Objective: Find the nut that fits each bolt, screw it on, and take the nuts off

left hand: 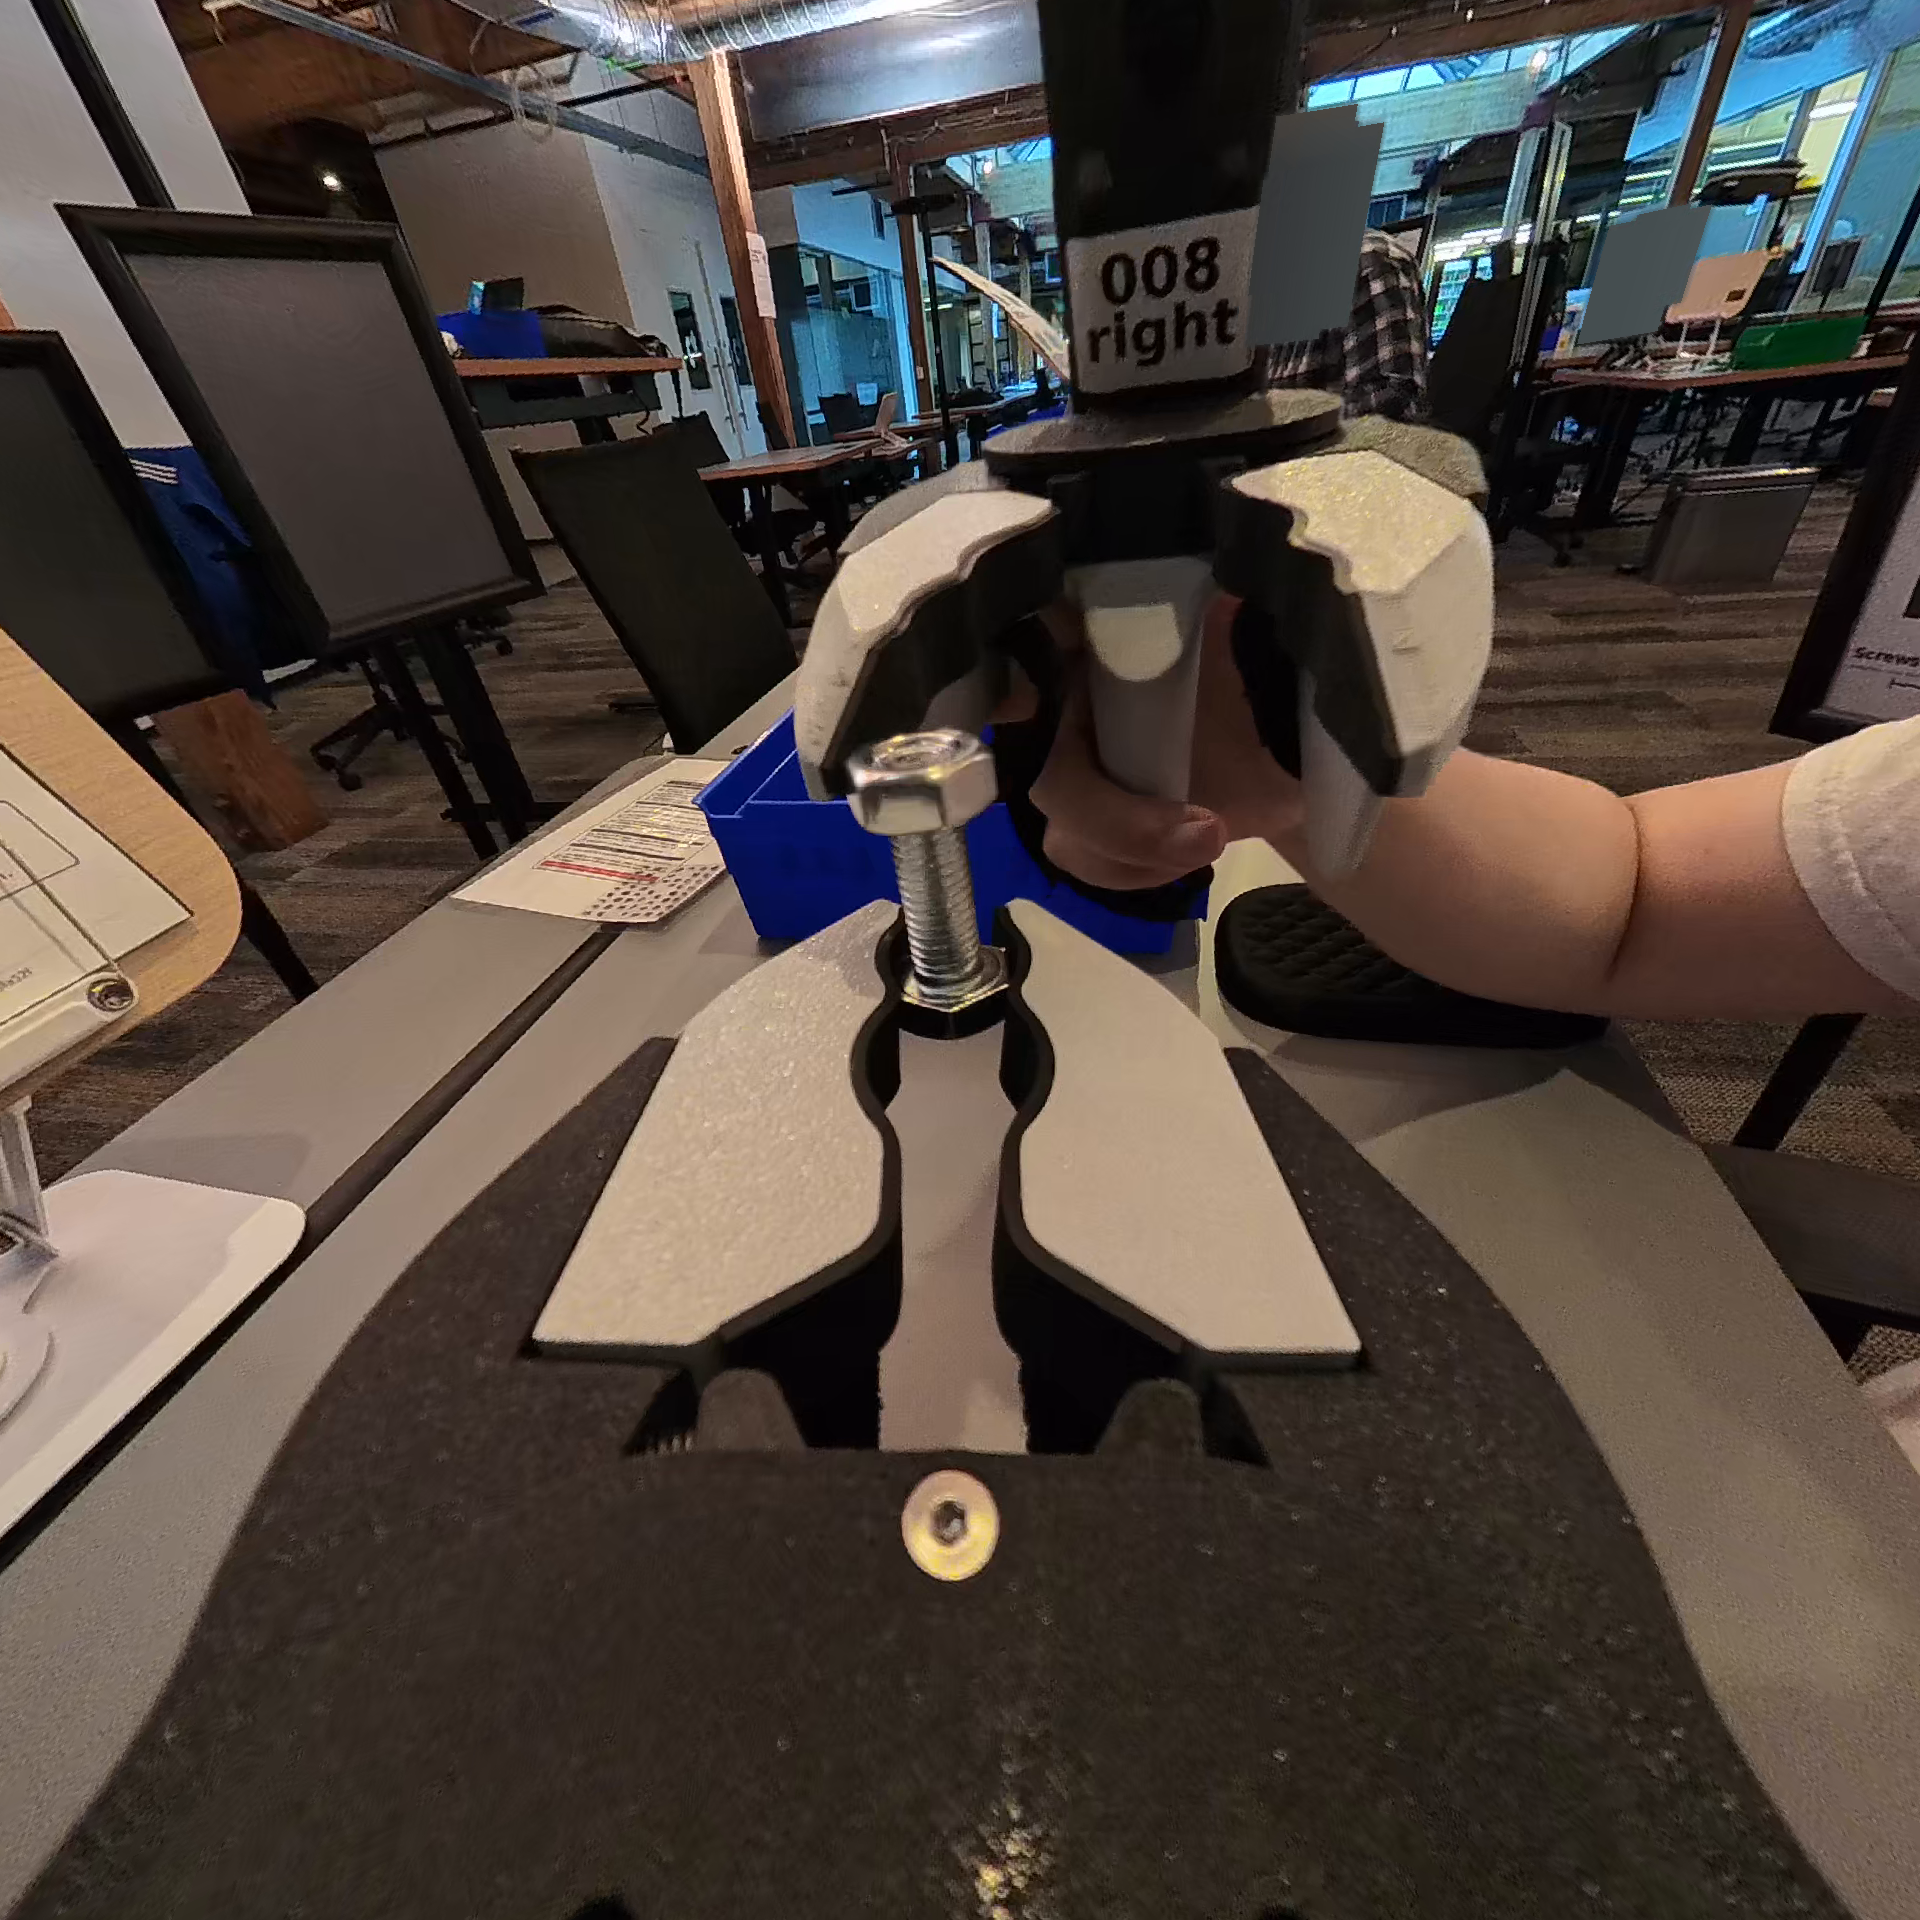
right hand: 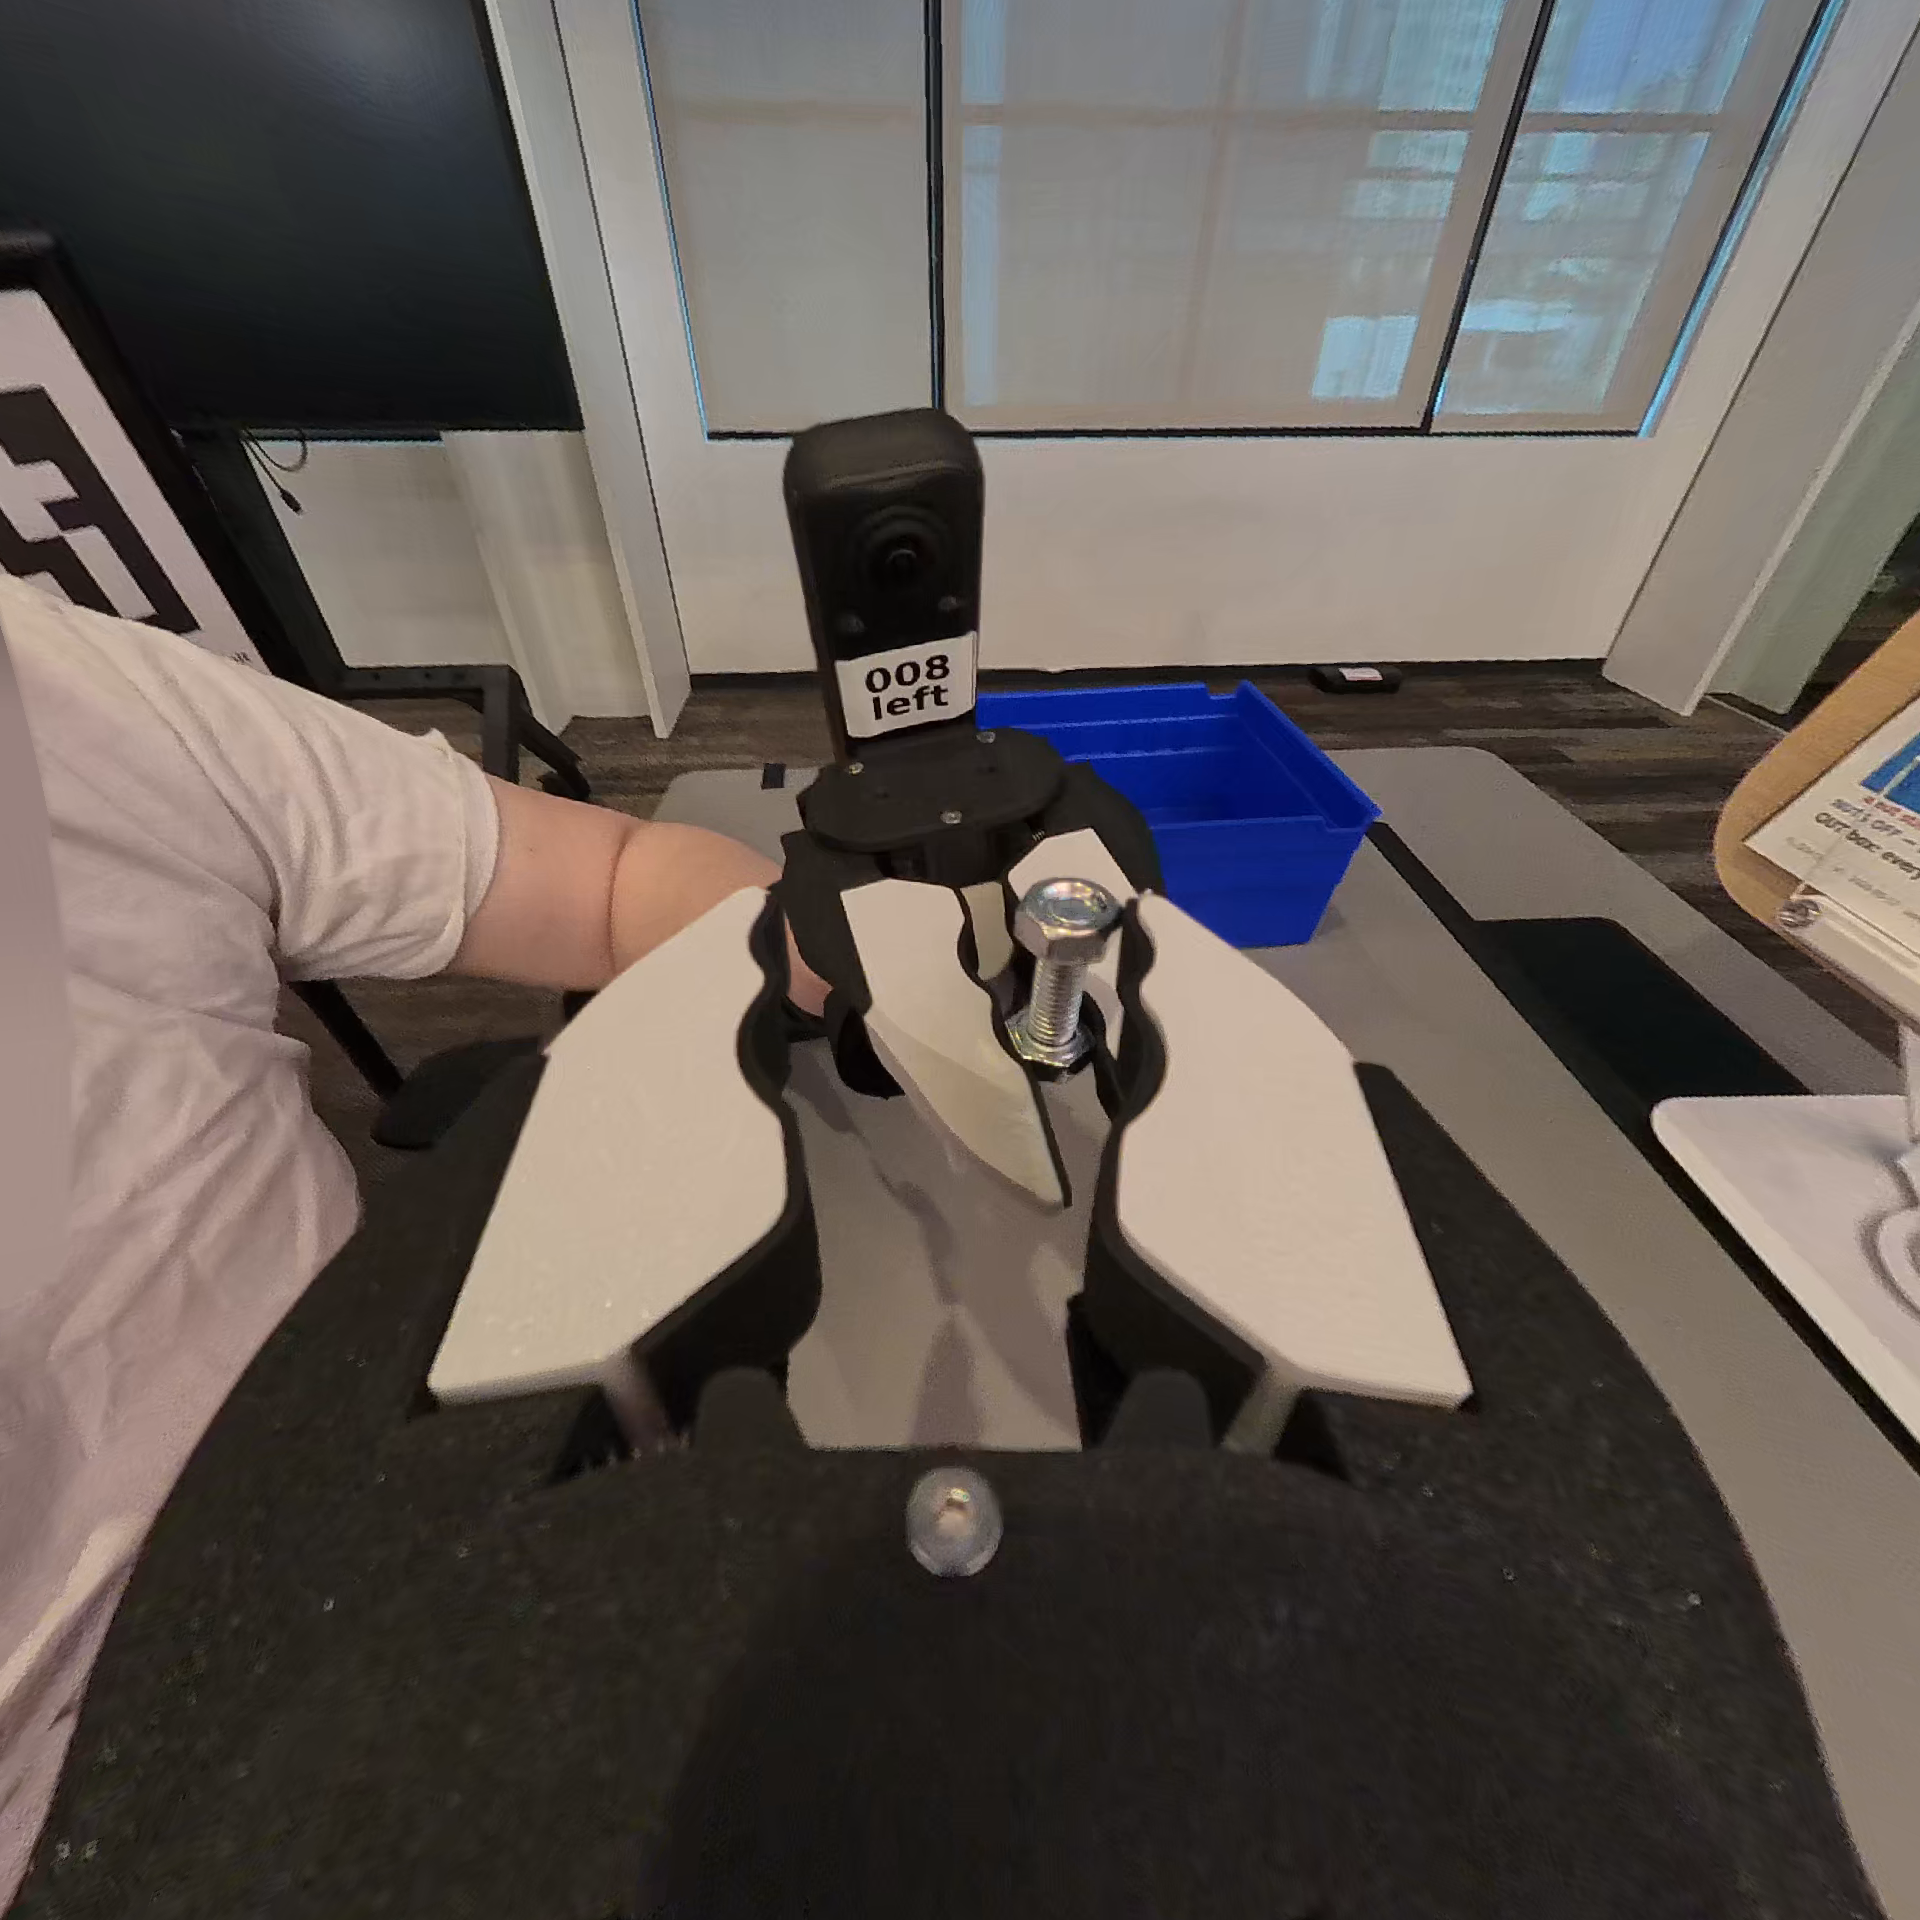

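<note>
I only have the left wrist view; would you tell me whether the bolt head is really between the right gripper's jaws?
Observer: Yes. In the right wrist view, the bolt head sits between the open jaws of the right gripper, close to the finger on that view's right side. I cannot tell whether they touch.
Operator: Thank you. Is anything inside the blue bin?
Observer: The part of the blue bin interior that shows there looks empty.
</note>
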Demonstrator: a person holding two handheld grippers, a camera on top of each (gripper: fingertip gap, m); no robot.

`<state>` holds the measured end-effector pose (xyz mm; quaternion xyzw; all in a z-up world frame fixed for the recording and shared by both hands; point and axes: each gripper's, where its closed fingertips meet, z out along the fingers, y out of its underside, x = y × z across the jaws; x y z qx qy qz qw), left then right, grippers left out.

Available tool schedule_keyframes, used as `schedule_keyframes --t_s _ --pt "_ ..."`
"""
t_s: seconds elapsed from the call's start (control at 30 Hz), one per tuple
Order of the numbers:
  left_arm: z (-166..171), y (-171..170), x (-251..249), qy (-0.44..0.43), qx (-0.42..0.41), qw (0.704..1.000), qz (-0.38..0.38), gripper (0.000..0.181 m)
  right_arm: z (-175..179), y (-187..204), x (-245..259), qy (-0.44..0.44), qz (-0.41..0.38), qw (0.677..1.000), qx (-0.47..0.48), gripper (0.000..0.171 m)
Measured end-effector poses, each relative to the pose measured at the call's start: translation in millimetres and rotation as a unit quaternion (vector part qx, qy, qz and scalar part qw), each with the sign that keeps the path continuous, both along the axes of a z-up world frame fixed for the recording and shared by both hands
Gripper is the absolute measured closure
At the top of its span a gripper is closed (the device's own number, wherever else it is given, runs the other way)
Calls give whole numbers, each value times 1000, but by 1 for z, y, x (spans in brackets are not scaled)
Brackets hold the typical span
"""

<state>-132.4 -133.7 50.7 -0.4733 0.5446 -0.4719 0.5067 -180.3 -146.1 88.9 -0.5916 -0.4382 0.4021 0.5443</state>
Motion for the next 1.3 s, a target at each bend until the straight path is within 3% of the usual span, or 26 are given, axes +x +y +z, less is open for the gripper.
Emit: schedule_keyframes --t_s 0.23,0.4,0.6,0.77,0.83,1.0,1.2,1.3 --pt "1 7 -3 -1 -1 1000 15 168 5 -5 6 -14 -15 1000 13 119" --pt "4 -1 -2 -7 -5 1000 -8 168 14 4 9 -1 -65 996 56 110" --pt "6 -10 -1 -9 2 1000 -18 168 3 -6 -6 7 -6 1000 13 109" --pt "12 0 -6 -15 -1 1000 2 168 3 -9 -4 -32 -32 999 27 102" --pt "13 5 -8 -18 -7 1000 10 168 5 -15 -3 -37 -18 998 37 115" --pt "10 -3 -5 -15 -15 1000 -12 168 7 2 5 -6 -56 998 22 108" --pt "8 2 -5 -7 -5 1000 3 168 2 -5 -3 -7 -25 1000 1 104" --pt "8 12 -8 -11 -17 1000 16 168 3 -10 0 -28 -24 999 17 115"
